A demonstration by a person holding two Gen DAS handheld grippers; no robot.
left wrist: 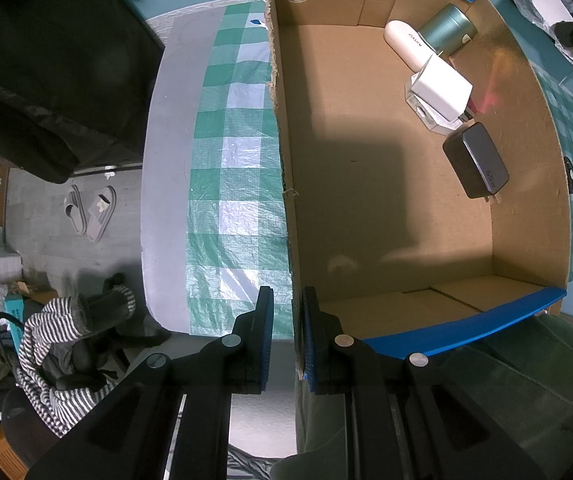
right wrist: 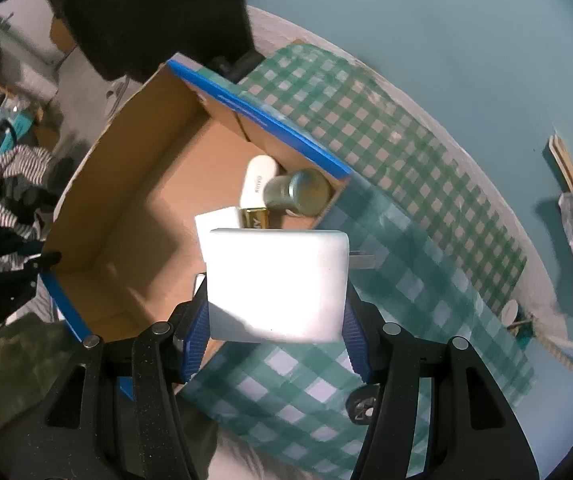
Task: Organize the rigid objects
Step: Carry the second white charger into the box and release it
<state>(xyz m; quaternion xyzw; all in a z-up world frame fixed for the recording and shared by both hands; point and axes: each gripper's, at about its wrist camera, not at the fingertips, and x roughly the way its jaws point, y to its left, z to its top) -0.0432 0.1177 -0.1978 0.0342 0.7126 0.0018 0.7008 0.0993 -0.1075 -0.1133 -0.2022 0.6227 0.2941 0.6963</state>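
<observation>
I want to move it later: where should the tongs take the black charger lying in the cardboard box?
Grip the black charger across its two long flat sides, coming straight down from above. It lies flat on the cardboard box floor, clear of the white items, with its prongs at one short end.

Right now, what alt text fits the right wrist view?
The right tongs grip a white block above the edge of an open cardboard box on a green checked cloth; a metal tin lies inside.
</observation>
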